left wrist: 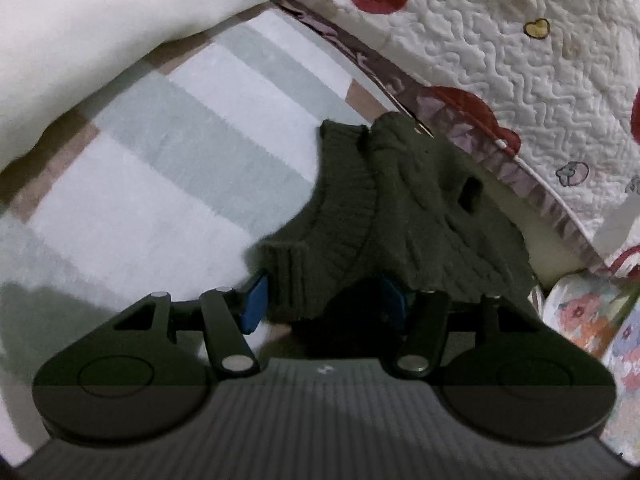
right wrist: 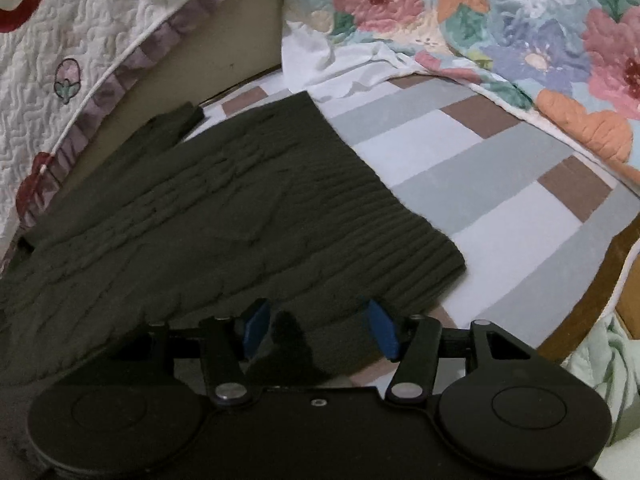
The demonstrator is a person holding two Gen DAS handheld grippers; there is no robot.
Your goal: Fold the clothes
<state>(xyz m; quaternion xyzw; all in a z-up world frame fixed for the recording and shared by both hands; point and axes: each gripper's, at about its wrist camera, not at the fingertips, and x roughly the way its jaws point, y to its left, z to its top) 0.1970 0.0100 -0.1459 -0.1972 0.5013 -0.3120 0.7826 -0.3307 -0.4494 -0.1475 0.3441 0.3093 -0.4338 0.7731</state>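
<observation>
Nearest the left wrist camera, the left gripper (left wrist: 324, 304) has its blue pads (left wrist: 256, 300) set around a bunched ribbed edge of a dark olive knit sweater (left wrist: 404, 216); whether the pads actually press the wool cannot be told. From there the garment rises in thick folds, a ribbed band curving up its left side and a cable pattern beside it. In the right wrist view the right gripper (right wrist: 320, 330) stands with jaws apart over the sweater's near edge, the knit lying between the pads but not pinched. Here the sweater spreads flat on a bedsheet (right wrist: 500, 184) of pale grey, white and brown blocks, its ribbed hem toward the right and raised cables running lengthwise. Farther off, a white quilted cover (left wrist: 500, 60) with red shapes and a mauve ruffled border lies to the left, and a puffy floral quilt (right wrist: 520, 24) lies far right.
</observation>
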